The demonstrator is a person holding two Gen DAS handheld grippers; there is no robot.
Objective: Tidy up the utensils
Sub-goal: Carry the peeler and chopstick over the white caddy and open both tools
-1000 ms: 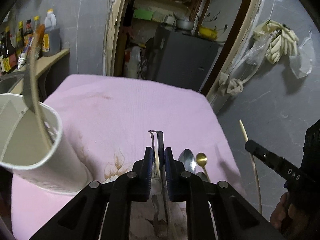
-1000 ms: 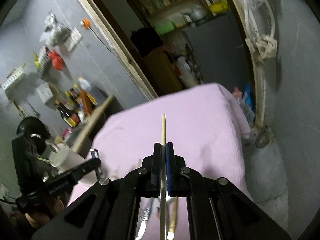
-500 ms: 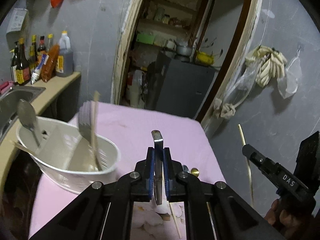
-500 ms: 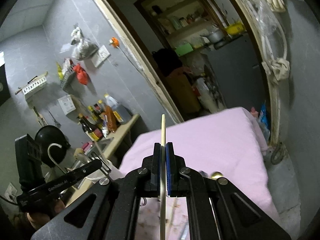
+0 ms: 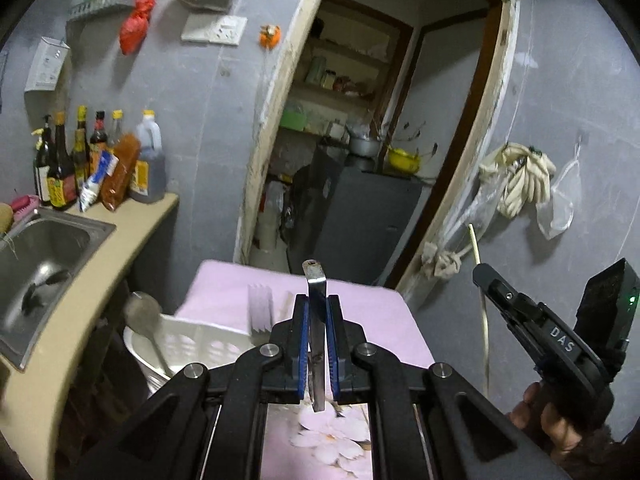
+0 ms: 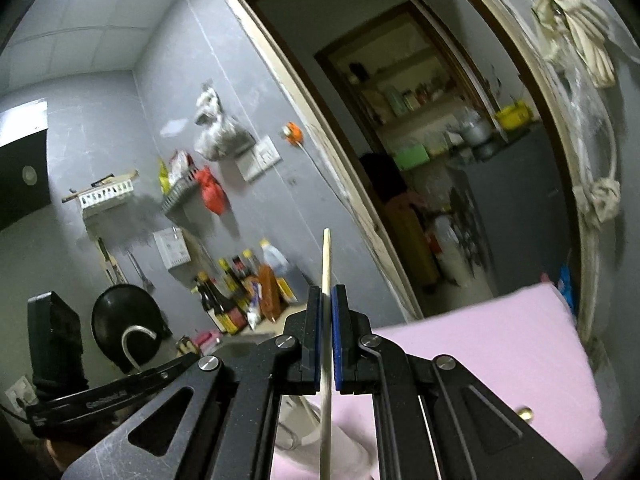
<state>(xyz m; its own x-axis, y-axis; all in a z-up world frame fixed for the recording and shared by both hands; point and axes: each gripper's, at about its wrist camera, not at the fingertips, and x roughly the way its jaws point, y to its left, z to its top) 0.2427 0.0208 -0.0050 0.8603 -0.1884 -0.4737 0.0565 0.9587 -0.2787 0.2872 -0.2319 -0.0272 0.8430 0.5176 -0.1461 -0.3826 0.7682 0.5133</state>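
Note:
My left gripper (image 5: 316, 312) is shut on a flat metal utensil handle (image 5: 315, 280) that stands upright above the pink cloth (image 5: 372, 312). A white slotted utensil holder (image 5: 192, 340) sits low left of it, with a spoon (image 5: 142, 312) and a fork (image 5: 260, 312) standing in it. My right gripper (image 6: 328, 308) is shut on a pale wooden chopstick (image 6: 326, 264) held upright. That chopstick (image 5: 476, 248) and the right gripper (image 5: 486, 276) also show at the right of the left wrist view. A small gold spoon bowl (image 6: 525, 413) lies on the cloth.
A steel sink (image 5: 36, 248) and a beige counter (image 5: 100, 248) with sauce bottles (image 5: 92, 160) stand at the left. A doorway (image 5: 360, 140) opens behind the table onto a dark cabinet. Cloths hang on the grey wall (image 5: 520, 184) at the right.
Both grippers have risen and tilted up from the table, still holding their utensils. The holder has dropped lower and nearer in the left view; the table has sunk in both views.

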